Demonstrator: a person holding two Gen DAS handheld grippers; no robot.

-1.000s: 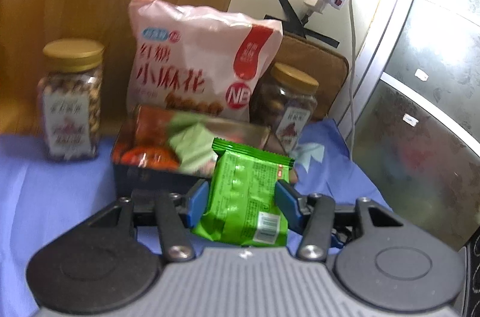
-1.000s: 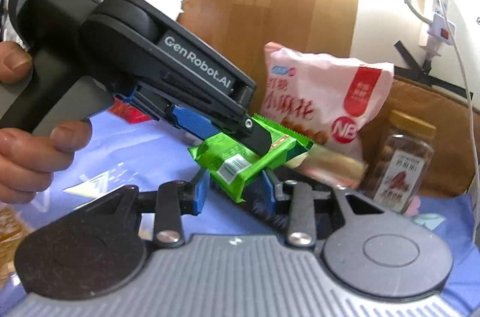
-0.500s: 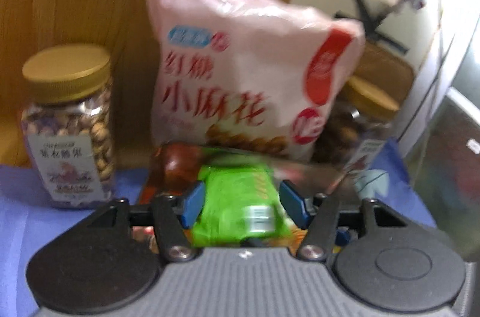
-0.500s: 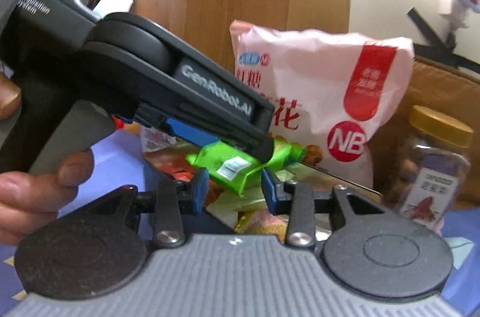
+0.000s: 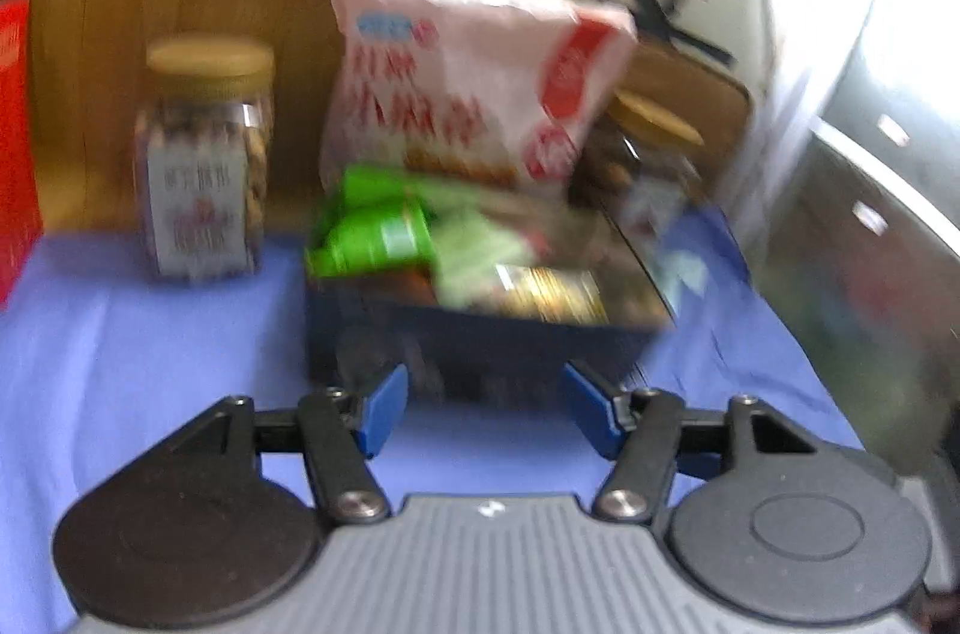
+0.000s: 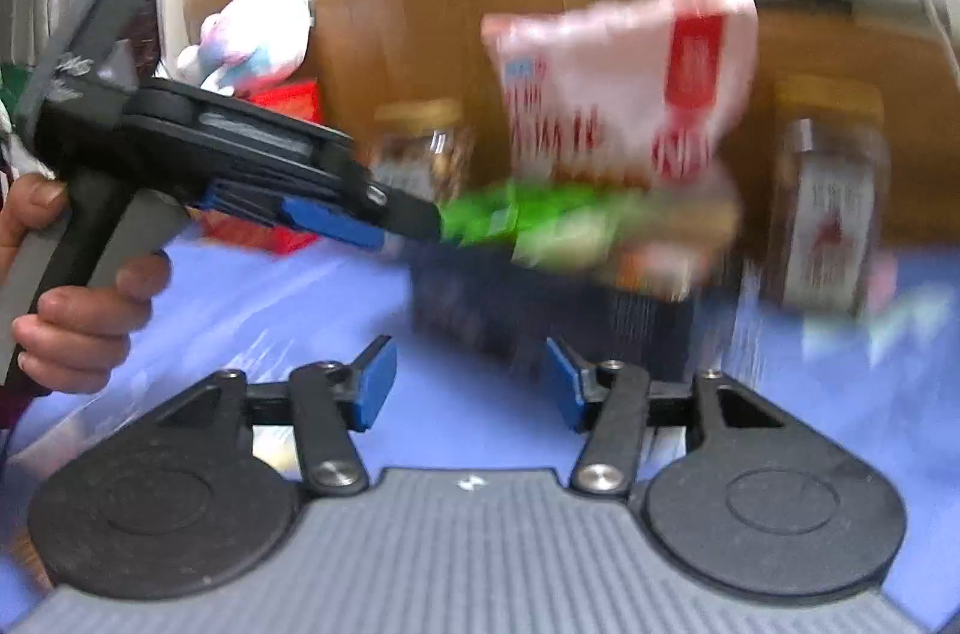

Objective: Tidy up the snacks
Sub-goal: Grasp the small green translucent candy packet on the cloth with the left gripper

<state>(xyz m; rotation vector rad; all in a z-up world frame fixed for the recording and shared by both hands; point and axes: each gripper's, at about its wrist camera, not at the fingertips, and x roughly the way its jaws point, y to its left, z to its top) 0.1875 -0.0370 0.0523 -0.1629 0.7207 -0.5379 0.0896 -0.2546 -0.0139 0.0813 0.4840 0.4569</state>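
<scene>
A dark blue box (image 5: 480,346) stands on the blue cloth, filled with snack packets. Two green packets (image 5: 372,238) lie at its left end, seen blurred in the right wrist view as green packets (image 6: 492,214). My left gripper (image 5: 486,406) is open just in front of the box with nothing between its fingers. From the side, the left gripper (image 6: 414,223) has its tip close to the green packets, and a hand (image 6: 78,322) holds its grip. My right gripper (image 6: 470,382) faces the box (image 6: 480,310), its jaws opening and empty.
A pink snack bag (image 5: 468,93) leans on the wooden panel behind the box. Gold-lidded jars stand at the left (image 5: 204,153) and right (image 5: 648,153) of it. A red box (image 5: 15,141) sits far left, and a plush toy (image 6: 252,33) lies behind it.
Both grippers let go of their green packets, which now lie in the box. Both have drawn back from the box with their jaws wider apart.
</scene>
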